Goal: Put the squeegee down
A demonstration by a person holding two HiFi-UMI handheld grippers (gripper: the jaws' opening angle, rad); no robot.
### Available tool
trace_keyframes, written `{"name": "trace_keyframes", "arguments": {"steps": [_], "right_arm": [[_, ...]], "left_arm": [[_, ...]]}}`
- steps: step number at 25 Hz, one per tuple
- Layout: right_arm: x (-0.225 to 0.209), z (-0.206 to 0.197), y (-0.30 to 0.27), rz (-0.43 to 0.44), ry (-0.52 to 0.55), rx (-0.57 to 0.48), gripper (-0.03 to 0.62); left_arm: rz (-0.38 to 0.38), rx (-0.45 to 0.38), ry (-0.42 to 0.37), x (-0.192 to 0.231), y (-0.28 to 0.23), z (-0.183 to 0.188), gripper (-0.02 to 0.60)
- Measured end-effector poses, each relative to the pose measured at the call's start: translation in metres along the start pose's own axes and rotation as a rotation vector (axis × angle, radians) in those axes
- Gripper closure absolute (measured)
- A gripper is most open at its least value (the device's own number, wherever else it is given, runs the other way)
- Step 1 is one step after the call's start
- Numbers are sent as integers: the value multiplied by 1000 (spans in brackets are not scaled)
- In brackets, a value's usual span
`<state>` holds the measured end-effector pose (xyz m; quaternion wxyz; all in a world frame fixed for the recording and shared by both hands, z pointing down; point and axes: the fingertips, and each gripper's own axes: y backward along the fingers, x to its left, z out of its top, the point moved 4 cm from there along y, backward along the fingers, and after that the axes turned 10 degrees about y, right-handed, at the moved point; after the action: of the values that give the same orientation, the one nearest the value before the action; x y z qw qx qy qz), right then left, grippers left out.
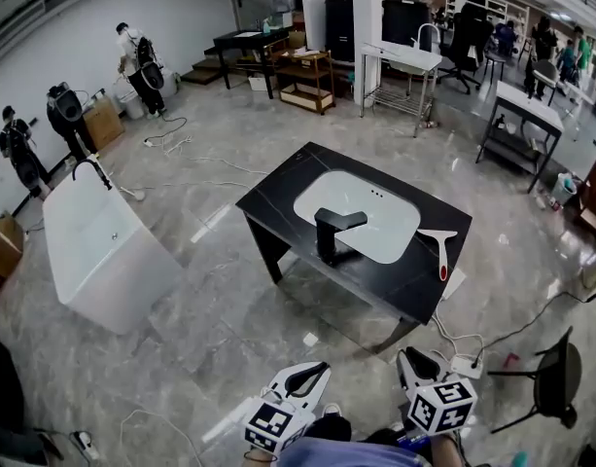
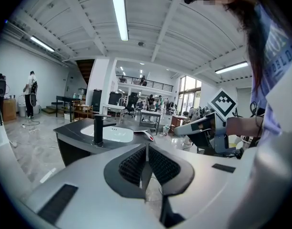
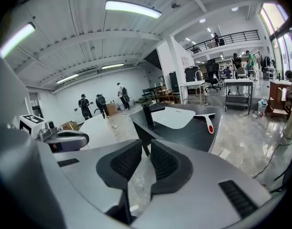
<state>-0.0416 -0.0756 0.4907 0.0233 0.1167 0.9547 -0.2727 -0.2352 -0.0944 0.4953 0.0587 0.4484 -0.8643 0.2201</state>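
The squeegee (image 1: 439,246) lies flat on the black counter (image 1: 414,278), near its right edge and just beside the white sink (image 1: 375,224). It is white with a red spot near the end of its handle. The blade end lies toward the far side and the handle points back toward the person. A black faucet (image 1: 333,233) stands at the sink's near-left rim.

Both tools are held low in front of the person, over the grey floor (image 1: 210,339) and well apart from the counter. The left hand-held gripper (image 2: 146,148) has its jaws together at the tips, with nothing between them. The right hand-held gripper (image 3: 147,147) has its jaws a narrow slit apart, and only floor shows through the gap. The only print on them is the black-and-white square pattern on each cube (image 1: 441,407).

In the left gripper view, pale letters run across the person's shirt (image 2: 279,61), but they are cut off and too warped to read.

A white bathtub (image 1: 103,251) stands on the floor at the left, well apart from the counter.
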Motion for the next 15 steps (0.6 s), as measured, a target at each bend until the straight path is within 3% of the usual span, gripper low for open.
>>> {"name": "trace_keyframes", "arguments": {"steps": [5, 8, 11, 15], "right_arm": [[-15, -9, 35, -21, 3, 4, 526], [-32, -24, 65, -46, 5, 7, 526], [-51, -39, 100, -75, -8, 8, 531], [-70, -61, 140, -77, -24, 12, 534]], "left_arm": [[-16, 41, -36, -19, 2, -12, 565], [-26, 36, -19, -39, -8, -15, 565], [-61, 12, -7, -72, -22, -9, 565], [-97, 2, -63, -127, -36, -7, 565]]}}
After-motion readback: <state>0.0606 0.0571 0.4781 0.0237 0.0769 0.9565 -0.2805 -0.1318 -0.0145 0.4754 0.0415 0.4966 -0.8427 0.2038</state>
